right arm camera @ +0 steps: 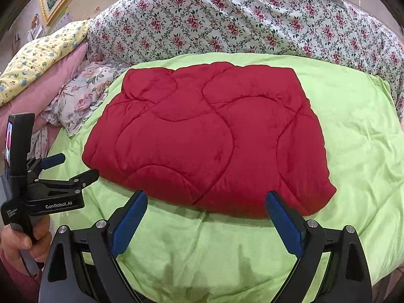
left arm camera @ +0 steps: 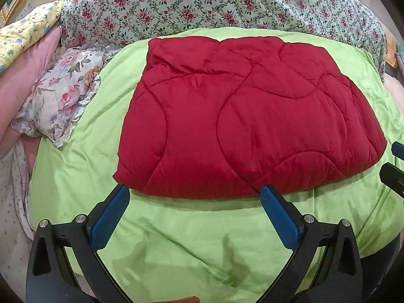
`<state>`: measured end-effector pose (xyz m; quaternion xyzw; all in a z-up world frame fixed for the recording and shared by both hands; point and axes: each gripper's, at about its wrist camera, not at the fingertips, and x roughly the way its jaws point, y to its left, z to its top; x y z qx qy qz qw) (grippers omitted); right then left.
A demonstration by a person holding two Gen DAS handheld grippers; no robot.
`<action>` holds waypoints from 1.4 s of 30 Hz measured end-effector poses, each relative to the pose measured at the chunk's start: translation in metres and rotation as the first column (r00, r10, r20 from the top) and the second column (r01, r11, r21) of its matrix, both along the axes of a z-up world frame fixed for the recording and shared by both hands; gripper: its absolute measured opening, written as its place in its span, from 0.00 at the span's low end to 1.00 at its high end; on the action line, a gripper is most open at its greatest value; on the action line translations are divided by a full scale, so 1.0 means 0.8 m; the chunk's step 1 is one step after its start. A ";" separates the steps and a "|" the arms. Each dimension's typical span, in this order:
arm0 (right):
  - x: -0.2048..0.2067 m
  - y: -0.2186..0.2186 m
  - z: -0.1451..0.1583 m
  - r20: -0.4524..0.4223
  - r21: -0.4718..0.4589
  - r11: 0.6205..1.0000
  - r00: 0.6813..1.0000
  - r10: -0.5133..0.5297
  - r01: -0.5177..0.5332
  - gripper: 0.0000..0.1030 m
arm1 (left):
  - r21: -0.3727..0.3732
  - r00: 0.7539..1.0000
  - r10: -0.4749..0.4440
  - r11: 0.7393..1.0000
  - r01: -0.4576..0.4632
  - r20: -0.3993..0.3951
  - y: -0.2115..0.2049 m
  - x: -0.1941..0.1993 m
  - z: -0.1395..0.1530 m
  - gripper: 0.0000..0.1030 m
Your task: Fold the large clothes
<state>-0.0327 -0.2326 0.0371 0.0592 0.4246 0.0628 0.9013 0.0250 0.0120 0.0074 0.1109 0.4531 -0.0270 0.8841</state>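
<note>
Floral cover (right arm camera: 227,25) fills the back of the bed. Green sheet (left arm camera: 176,240) spread in front of it, w/ red quilt (left arm camera: 240,126) folded into a thick rectangle lying flat on its middle. Flowered pillow (left arm camera: 63,96) just left of the sheet; yellow print cloth (left arm camera: 27,35) over a pink cushion (right arm camera: 50,85) behind that. Left gripper (left arm camera: 194,194) wide open, holding nothing, tips at the quilt's near edge. Right gripper (right arm camera: 205,198) same: spread wide, empty, near edge. A hand (right arm camera: 22,247) grips the left tool's handle. No containers seen.
</note>
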 end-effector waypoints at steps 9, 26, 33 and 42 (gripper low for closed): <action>0.018 -0.003 -0.005 -0.016 0.003 1.000 1.000 -0.003 0.003 0.93 | 0.001 1.000 -0.005 1.000 0.005 -0.004 -0.006 0.016 -0.002 1.00; 0.040 0.001 -0.010 -0.035 0.000 1.000 0.999 -0.001 0.001 0.93 | -0.008 1.000 -0.008 1.000 0.008 -0.020 -0.004 0.033 -0.006 1.00; 0.044 0.002 -0.015 -0.044 0.002 1.000 0.999 -0.001 0.001 0.93 | -0.013 1.000 -0.006 1.000 0.006 -0.026 -0.004 0.037 -0.006 1.00; 0.051 0.003 -0.022 -0.058 0.002 1.000 0.998 -0.008 0.008 0.93 | -0.016 1.000 -0.011 1.000 0.011 -0.029 -0.007 0.041 -0.006 1.00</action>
